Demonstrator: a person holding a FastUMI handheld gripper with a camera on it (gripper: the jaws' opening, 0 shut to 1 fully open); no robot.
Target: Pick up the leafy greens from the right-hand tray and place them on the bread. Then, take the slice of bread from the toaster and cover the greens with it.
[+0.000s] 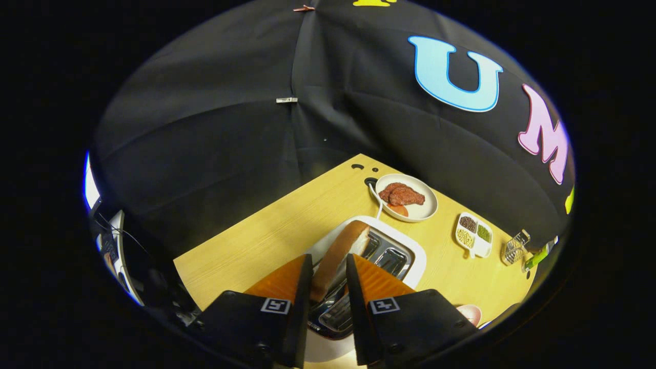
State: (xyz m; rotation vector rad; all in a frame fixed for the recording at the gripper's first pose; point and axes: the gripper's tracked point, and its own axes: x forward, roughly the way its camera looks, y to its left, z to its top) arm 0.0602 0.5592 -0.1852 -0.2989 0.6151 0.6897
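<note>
My gripper [329, 271] has one slice of bread [340, 256] pinched between its two fingers, both pressing on the slice's flat sides. The slice stands on edge, tilted away from me, its far end reaching out past my fingertips over the toaster [405, 256]. The toaster sits directly under and just ahead of my fingers; I count two slots in its top, one below the bread and one to the right of it.

Beyond the toaster, ahead and slightly right, is one round plate [428, 211] holding reddish-brown pieces of meat and a small orange-red bit at its near side; I cannot count the meat pieces for sure. A white cord runs from the toaster past the plate's left rim. Further right lies one small divided dish [474, 237] with three compartments of grains or beans, and beyond that, close to the worktop's right edge, one small clear holder [514, 248].

The worktop [266, 236] is bare to the left of my fingers, with open wood running to its left and far edges. The right side is crowded, with narrow gaps between toaster, plate and dish.
</note>
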